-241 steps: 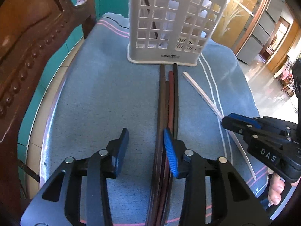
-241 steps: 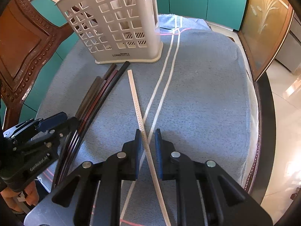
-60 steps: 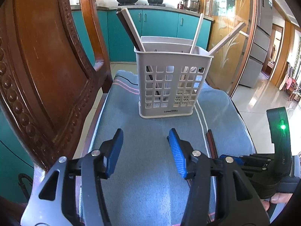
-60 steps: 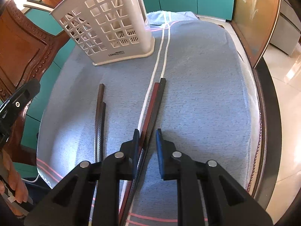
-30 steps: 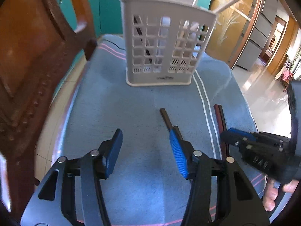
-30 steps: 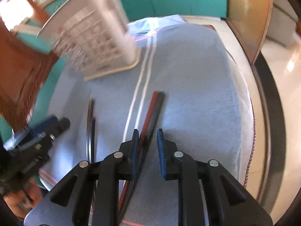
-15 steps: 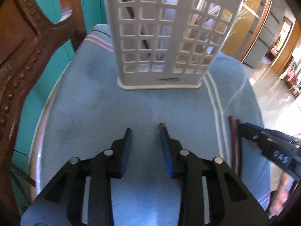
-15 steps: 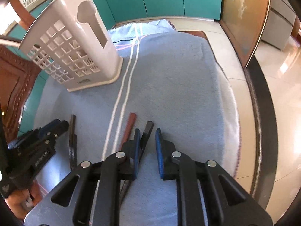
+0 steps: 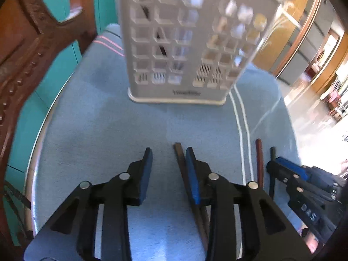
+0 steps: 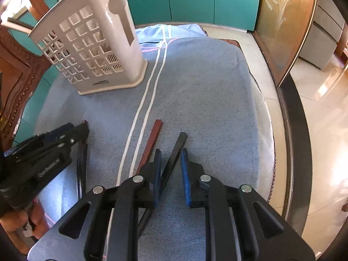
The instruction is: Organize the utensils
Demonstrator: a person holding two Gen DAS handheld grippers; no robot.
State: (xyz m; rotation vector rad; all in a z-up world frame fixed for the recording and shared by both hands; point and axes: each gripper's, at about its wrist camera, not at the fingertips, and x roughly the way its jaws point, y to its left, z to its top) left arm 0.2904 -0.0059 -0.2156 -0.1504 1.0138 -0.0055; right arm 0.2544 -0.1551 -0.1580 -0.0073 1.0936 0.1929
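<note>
- We see the perforated utensil holder (image 10: 91, 52) upright at the far left of the blue towel (image 10: 206, 91).
- Our right gripper (image 10: 170, 174), jaws parted and empty, straddles the black chopstick (image 10: 177, 150); its long axis runs near-to-far, the red-brown chopstick (image 10: 151, 143) just left.
- Our left gripper (image 9: 167, 171), also parted and empty, has the dark brown chopsticks (image 9: 180, 156) against its right finger (image 9: 192, 174).

Teal cabinet doors (image 10: 195, 2) are seen along the back wall, and a carved wooden chair (image 9: 28, 50) is set at the left. Glossy pale floor tiles (image 10: 322, 100) are washed in sunlight beside an etched glass door (image 10: 282, 21), with what may be grey drawers (image 9: 302, 58) blurred beyond.
</note>
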